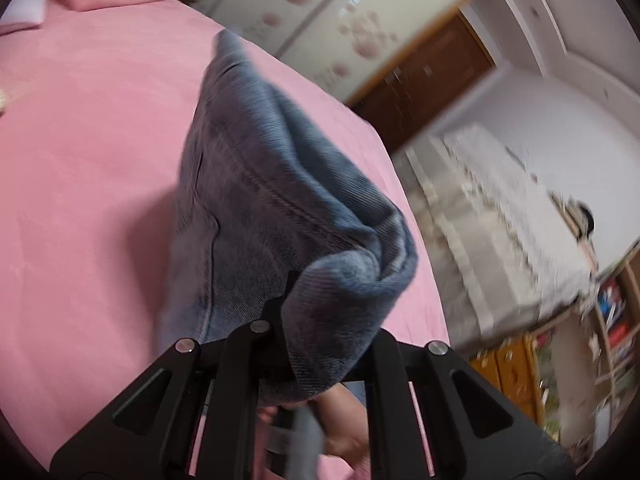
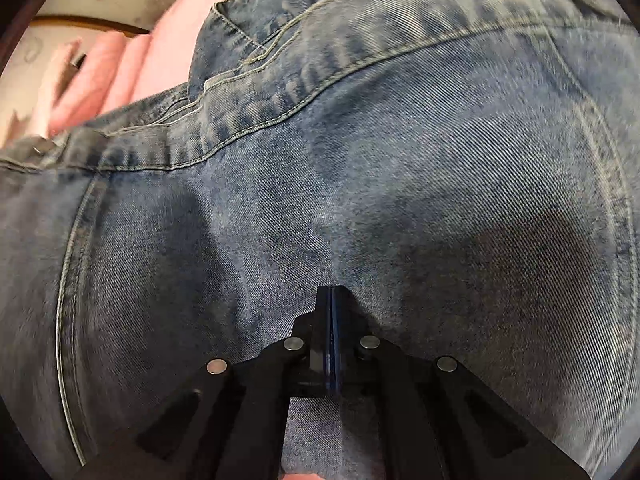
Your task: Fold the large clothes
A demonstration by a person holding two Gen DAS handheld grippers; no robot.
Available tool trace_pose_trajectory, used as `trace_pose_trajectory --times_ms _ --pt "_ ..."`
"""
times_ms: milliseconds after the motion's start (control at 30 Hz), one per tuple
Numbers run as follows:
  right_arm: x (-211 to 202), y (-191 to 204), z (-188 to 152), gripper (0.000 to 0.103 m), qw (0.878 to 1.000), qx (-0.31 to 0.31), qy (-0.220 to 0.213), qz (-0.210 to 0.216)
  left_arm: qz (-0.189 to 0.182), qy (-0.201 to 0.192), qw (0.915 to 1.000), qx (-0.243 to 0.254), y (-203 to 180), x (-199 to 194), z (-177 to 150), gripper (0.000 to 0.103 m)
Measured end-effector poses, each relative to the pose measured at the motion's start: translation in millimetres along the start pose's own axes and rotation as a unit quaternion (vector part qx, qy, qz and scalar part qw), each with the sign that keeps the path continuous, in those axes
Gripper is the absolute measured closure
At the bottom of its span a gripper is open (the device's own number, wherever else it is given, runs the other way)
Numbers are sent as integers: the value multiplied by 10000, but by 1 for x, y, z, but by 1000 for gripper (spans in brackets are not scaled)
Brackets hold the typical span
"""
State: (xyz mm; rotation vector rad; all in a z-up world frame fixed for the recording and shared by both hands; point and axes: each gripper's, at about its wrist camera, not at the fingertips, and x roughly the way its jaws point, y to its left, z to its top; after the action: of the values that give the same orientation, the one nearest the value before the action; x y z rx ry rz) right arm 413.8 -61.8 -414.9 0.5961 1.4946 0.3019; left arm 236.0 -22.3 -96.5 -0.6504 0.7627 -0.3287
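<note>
Above the pink bed (image 1: 80, 160), left tongs (image 1: 290, 280) clamp lifted jeans (image 1: 260, 184); right tongs (image 2: 332, 296) together.

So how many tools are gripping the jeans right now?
1 for certain: the left tool is shut on the jeans' edge. The right tool is shut above the denim; any pinch is hidden.

Jeans (image 2: 360, 184) ahead of the fingers: coarse twill denim, matt; bedsheet (image 1: 92, 152) beyond: soft matt pink cloth; gripper links matt black plastic.
</note>
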Motion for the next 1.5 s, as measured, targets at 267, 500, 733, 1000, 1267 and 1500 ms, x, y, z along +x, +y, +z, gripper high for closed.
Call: trace_pose_trajectory --times_ms 267,500,733,1000,1267,1500 --pt "-24 -48 17 103 9898 124 865 1124 434 559 9972 254 -71 45 -63 96" --pt "-74 -66 38 103 9873 -66 1282 938 817 270 9942 640 -118 56 -65 96" --pt "-173 -99 90 103 9958 -449 549 586 700 271 9926 955 -169 72 -82 96" --pt "-327 -215 128 103 9972 22 -733 138 1467 1310 9654 1710 -168 154 -191 94" --pt "-385 -234 117 100 9997 -71 -209 89 1194 2554 9373 2049 -173 162 -233 46" --pt "-367 -239 31 62 9983 -64 526 235 1165 2976 9298 1826 -168 122 -205 44"
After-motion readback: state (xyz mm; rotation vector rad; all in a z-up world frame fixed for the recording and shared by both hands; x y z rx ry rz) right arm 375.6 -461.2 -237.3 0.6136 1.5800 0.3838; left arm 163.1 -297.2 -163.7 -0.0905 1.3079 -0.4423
